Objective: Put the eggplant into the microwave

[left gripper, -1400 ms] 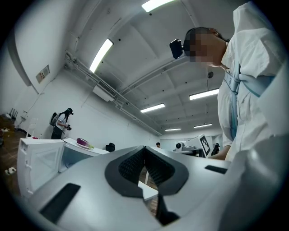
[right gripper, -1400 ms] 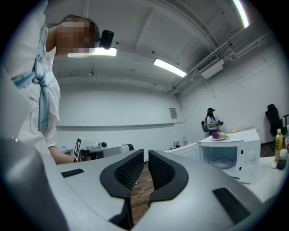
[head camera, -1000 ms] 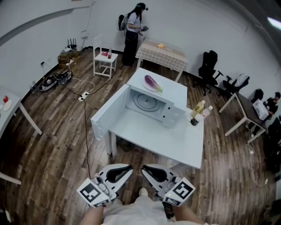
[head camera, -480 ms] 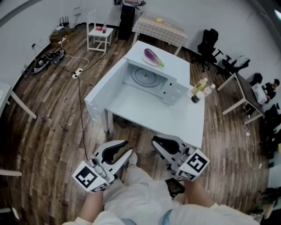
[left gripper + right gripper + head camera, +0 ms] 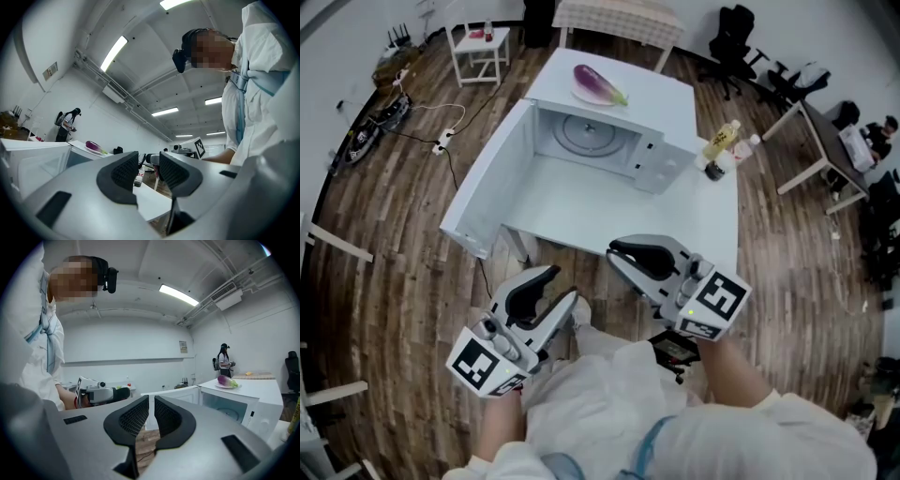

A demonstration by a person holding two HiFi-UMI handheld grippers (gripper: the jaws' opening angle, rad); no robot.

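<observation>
Left tool (image 5: 562,286) opening on nothing, right tool (image 5: 615,259) pressed together and empty — beyond them, the eggplant (image 5: 598,82) rests atop the open-doored microwave (image 5: 661,94).

White table (image 5: 602,208) with open microwave (image 5: 670,98), bottles (image 5: 722,142) beside it

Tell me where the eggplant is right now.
Head view, top centre: the eggplant lies on a plate on top of the microwave, whose door hangs open to the left.
</observation>
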